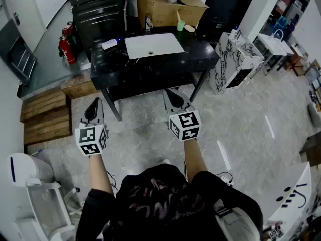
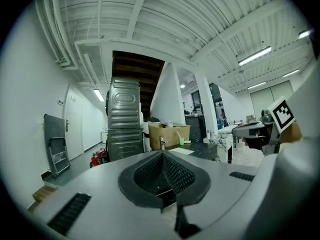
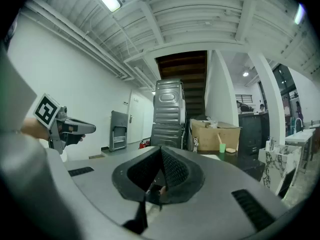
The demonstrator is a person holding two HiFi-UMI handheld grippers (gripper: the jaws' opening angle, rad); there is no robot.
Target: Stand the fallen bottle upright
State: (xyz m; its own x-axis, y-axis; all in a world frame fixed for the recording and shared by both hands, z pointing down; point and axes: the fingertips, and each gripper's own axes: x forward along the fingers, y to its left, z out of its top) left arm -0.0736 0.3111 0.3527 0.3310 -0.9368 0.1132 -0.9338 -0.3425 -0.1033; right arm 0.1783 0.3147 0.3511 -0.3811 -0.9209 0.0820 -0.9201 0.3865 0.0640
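A small white bottle (image 1: pixel 109 43) with a blue end lies on its side at the left of the black table (image 1: pixel 150 64), beside the white sink basin (image 1: pixel 153 45). Both grippers hang in the air in front of the table, well short of it. My left gripper (image 1: pixel 95 104) is shut with nothing in it, its ribbed pads meeting in the left gripper view (image 2: pixel 162 155). My right gripper (image 1: pixel 172 95) is also shut and empty (image 3: pixel 161 153). Each gripper shows at the edge of the other's view. The bottle cannot be made out in either gripper view.
A faucet (image 1: pixel 149 22), a green cup (image 1: pixel 180 25) and a round dish (image 1: pixel 189 28) stand at the table's back. A cardboard box (image 1: pixel 168 4) sits behind. Red fire extinguishers (image 1: pixel 67 46) and wooden pallets (image 1: pixel 45 115) are at the left, a marble-patterned cabinet (image 1: pixel 233 59) at the right.
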